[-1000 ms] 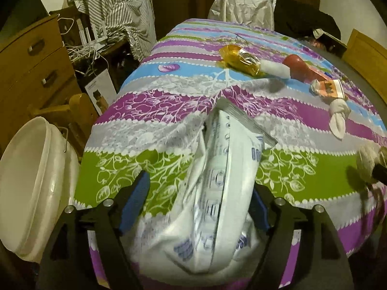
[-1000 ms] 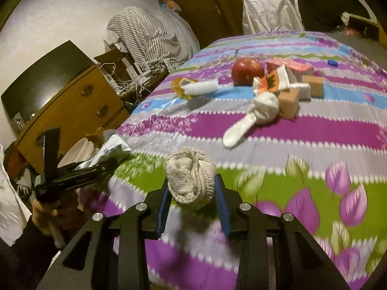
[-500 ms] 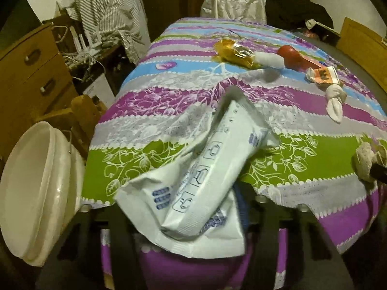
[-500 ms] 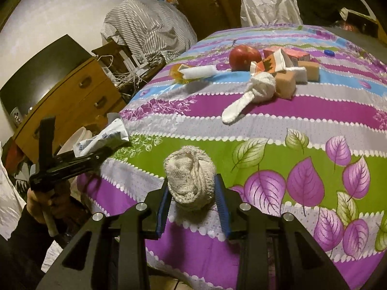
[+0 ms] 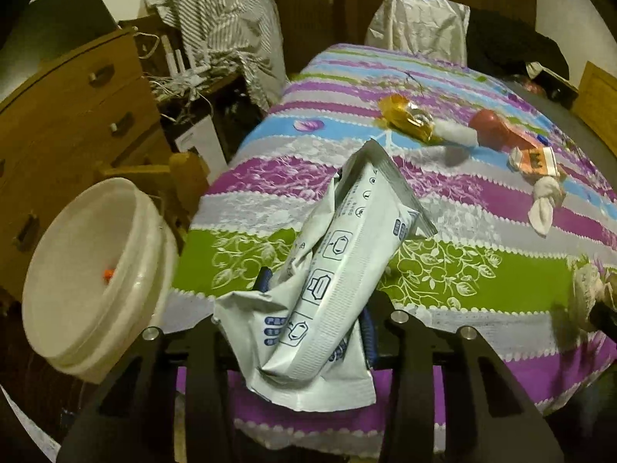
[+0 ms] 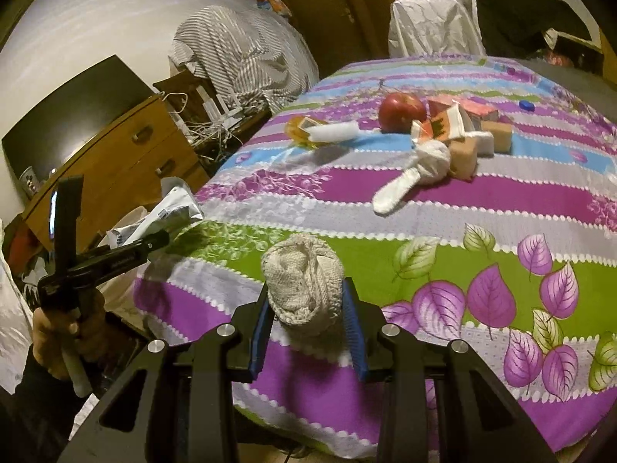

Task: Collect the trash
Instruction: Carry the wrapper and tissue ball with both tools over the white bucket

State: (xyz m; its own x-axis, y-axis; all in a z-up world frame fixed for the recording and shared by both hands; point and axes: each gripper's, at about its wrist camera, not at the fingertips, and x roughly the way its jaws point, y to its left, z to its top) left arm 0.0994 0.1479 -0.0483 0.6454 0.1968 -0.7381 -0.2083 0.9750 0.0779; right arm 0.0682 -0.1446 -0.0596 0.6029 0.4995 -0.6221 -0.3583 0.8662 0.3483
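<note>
The left hand-held gripper [image 5: 314, 308] was closing on a crumpled white wrapper [image 5: 335, 270], its blue pads already pressing the packet's lower half from both sides while the long printed end stood up toward twelve o'clock. The hold sat low on the packet, probably because the bunched foil there gave the pads something thick to bite. The wrapper was held above the near edge of the bed [image 5: 482, 285], with the white bucket [image 5: 92, 270] beside the bed at about nine o'clock of it. That bucket, open-mouthed and tipped toward the camera, looked to be the place meant for the trash, which would explain why the wrapper was taken at the bed's corner nearest to it.

The right hand-held gripper [image 6: 306, 320] was clamped on a balled cream knit cloth [image 6: 302, 281], squeezed between its blue pads and held over the purple stripe at the bed's near edge. Carrying one piece in each hand would save a trip.

Farther up the bed, toward twelve and one o'clock, other things lay waiting in a loose cluster: a red apple [image 6: 401, 110], an orange carton [image 6: 443, 121], a knotted white cloth [image 6: 420, 171] and a yellow wrapper [image 6: 300, 129].
</note>
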